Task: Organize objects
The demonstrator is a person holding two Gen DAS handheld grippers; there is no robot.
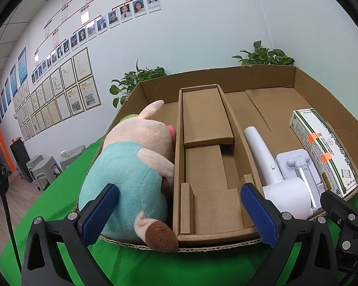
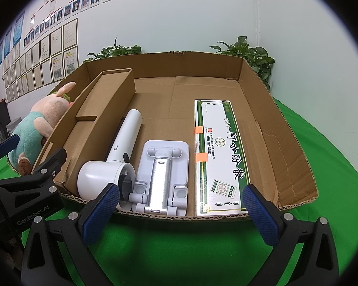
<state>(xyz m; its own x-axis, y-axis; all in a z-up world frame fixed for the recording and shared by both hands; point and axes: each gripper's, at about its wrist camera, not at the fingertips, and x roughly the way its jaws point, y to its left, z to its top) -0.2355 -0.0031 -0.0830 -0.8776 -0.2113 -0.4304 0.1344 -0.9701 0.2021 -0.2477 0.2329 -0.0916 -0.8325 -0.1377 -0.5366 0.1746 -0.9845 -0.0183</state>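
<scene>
A shallow cardboard box [image 2: 296, 147] was seen resting on a green cloth [image 2: 179, 245], and everything to be organized already lay inside it. The left gripper [image 1: 179, 214] was held at the box's near edge with its jaws wide apart and nothing between them; the right gripper [image 2: 182, 211] was held likewise at the near edge, further right, also spread and empty.

A plush toy [image 1: 133, 174] was wedged into the narrow left compartment, against the left wall, its soft body filling the slot so that it could not roll. The middle compartment, formed by a cardboard insert [image 1: 206, 119], was left empty. In the wide right compartment three things were laid side by side, their long sides running from the near edge toward the far one: a white dryer [image 2: 121, 152] just beside the insert, a folded phone stand [image 2: 163, 178] next to it, and a long medicine box [image 2: 219, 155] to the right, flat with its label up. This parallel layout was probably chosen to save room; bare floor was left toward the right wall and the far edge.

Judged from this, the sorting appeared finished or nearly so, with both grippers apparently clear of the load.
</scene>
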